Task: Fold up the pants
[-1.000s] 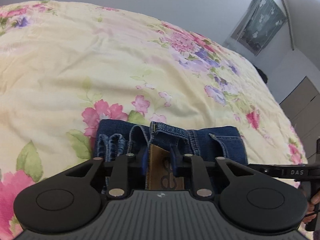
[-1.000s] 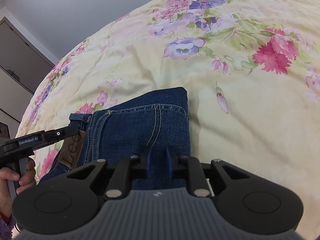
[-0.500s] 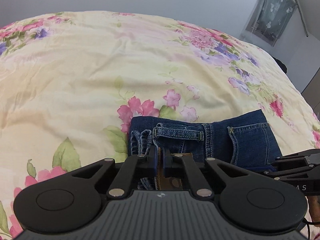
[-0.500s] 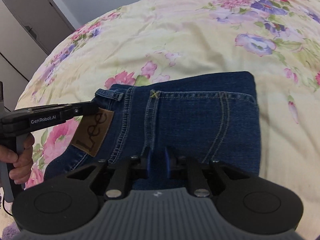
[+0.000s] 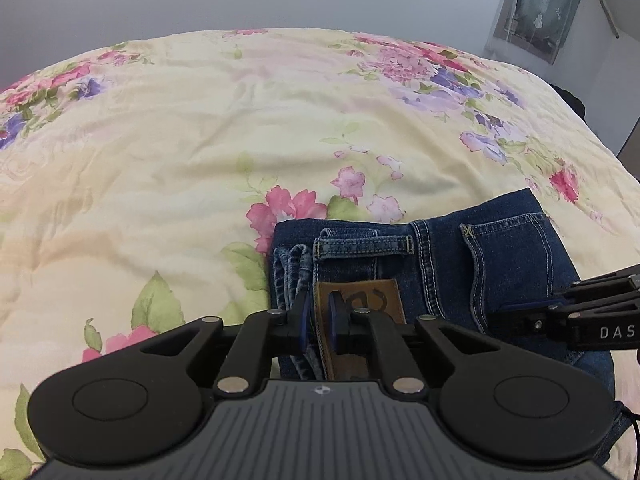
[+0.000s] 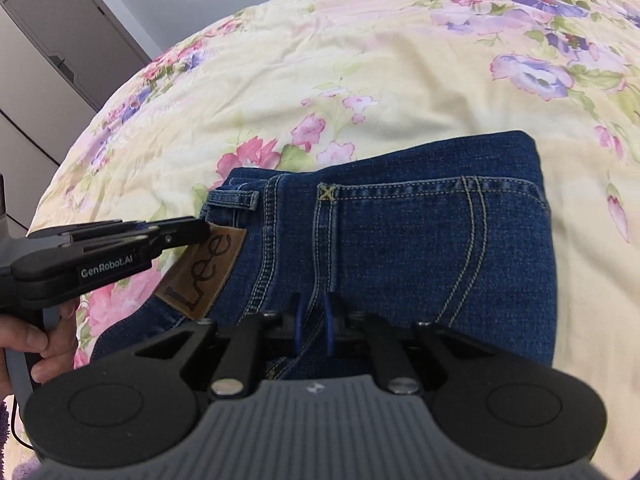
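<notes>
Since 0.5 s ago: both tongs drawn back, more of the pants' waistband exposed. Pants [image 6: 420, 248]: blue denim, folded compact, lying on the bed [image 5: 200, 140]. Left tongs [image 5: 319, 322]: narrowly parted, straddling the leather label [image 5: 360, 300]; whether they pinch it, cannot tell. Right tongs [image 6: 314, 328]: narrowly parted over denim, grip likewise unclear. Bedspread: yellow floral. Room: grey wall, cabinet doors [image 6: 60, 40].
</notes>
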The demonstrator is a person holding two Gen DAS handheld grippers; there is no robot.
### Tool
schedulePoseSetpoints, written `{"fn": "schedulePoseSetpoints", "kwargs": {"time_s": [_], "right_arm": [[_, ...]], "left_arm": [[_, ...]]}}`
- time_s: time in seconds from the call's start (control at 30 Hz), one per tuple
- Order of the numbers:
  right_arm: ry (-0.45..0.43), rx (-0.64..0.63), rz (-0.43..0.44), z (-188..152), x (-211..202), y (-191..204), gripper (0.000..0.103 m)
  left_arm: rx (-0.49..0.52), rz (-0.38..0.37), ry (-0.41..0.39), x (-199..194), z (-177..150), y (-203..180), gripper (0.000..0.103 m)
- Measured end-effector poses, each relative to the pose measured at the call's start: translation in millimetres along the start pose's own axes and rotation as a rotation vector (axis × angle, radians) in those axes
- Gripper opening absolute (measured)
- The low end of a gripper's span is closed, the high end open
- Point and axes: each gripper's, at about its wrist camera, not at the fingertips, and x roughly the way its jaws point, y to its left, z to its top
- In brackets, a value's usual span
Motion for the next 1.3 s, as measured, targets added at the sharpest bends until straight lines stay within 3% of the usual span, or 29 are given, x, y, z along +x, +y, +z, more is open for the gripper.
{"fn": "schedulePoseSetpoints", "kwargs": {"time_s": [0.1,0.23,0.43,0.5,0.7,0.77,0.8,0.83,0.97,1.13,1.3], "right_arm": [[-0.048,-0.022,-0.039,-5,-21,-3,0.019],[-0.108,-0.024,-0.092,-8,-51,-18,0.034],[-0.157,0.071,-0.156,-19,-81,-68,0.05],[-0.138,0.127,-0.126,-26,-79,-85,0.052],[-0.108,0.309,0.079,-50,-49,-115,0.055],[-0.116,0.35,0.122,-51,-41,-119,0.054],[-0.12,0.37,0.145,-50,-38,-121,0.048],[-0.119,0.385,0.167,-49,-35,-123,0.041],[-0.111,0.375,0.16,-46,-36,-118,0.034],[-0.112,0.336,0.142,-32,-52,-98,0.018],[-0.122,0.277,0.148,-21,-79,-61,0.016]], "left_arm": [[0.007,0.003,0.005,-13,-2,0,0.02],[0.017,-0.005,0.0,-24,-6,0,0.049],[-0.098,-0.078,-0.019,-32,-16,21,0.076],[-0.192,-0.132,-0.009,-26,-23,36,0.079],[-0.486,-0.306,0.047,13,-47,72,0.084],[-0.536,-0.355,0.026,22,-50,77,0.078],[-0.544,-0.368,0.018,24,-50,77,0.076],[-0.54,-0.379,0.015,26,-49,77,0.063],[-0.501,-0.378,-0.003,22,-43,67,0.036],[-0.42,-0.318,-0.03,0,-31,53,0.027],[-0.389,-0.299,-0.065,-41,-25,62,0.026]]}}
